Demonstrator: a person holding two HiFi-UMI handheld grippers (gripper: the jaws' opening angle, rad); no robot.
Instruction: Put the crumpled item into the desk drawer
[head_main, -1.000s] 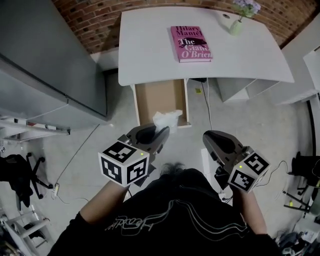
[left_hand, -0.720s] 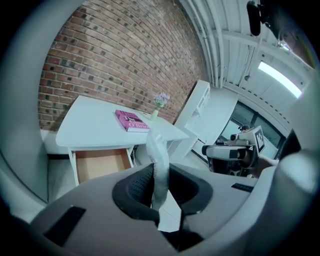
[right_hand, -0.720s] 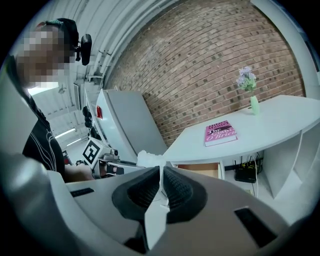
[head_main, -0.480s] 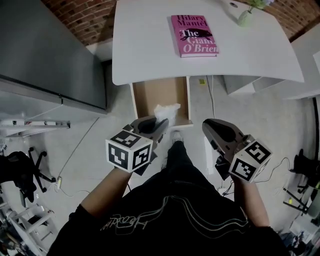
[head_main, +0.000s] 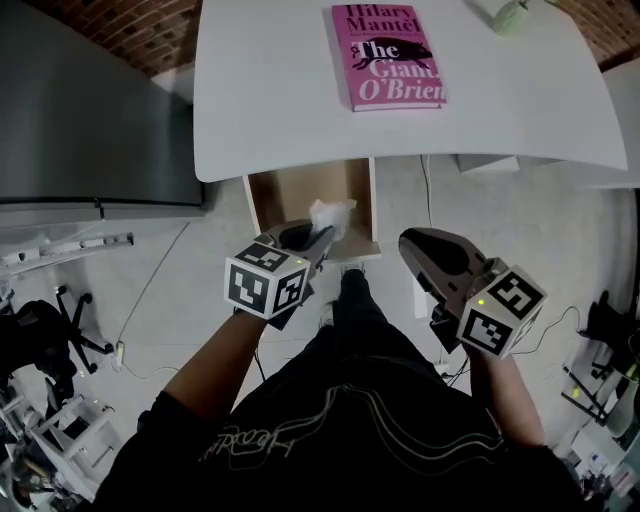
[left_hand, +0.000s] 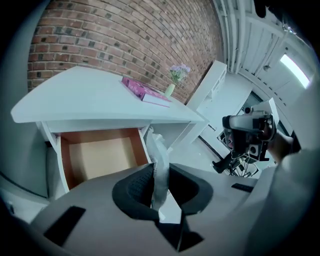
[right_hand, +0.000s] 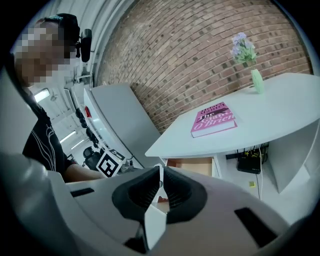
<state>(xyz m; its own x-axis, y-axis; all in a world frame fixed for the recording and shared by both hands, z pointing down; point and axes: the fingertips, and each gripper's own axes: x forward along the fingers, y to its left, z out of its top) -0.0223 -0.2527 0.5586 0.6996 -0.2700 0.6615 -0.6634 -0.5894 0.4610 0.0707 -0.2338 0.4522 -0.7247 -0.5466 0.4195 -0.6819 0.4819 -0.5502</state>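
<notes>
The crumpled paper (left_hand: 156, 150), a thin white wad with creased, ragged edges, is sitting pinched between the dark ribbed pads of the left gripper (left_hand: 161, 187), which is closing tightly on it. Its loose end is sticking up past the jaw tips. From the head view the paper (head_main: 330, 215) is showing over the near right corner of the open drawer (head_main: 255, 205), a shallow box with a plain brown floor and white walls. The drawer is standing pulled out from under the smooth white worktop (head_main: 270, 90), which has rounded corners. A glossy pink book (head_main: 387, 55) is lying flat on the worktop, and a pale green vase (right_hand: 257, 81) of lilac flowers is standing farther right. The right gripper (right_hand: 160, 182) is hanging to the right with its jaws together and nothing between them. A rough red brick wall (left_hand: 125, 35) is running behind the worktop.
</notes>
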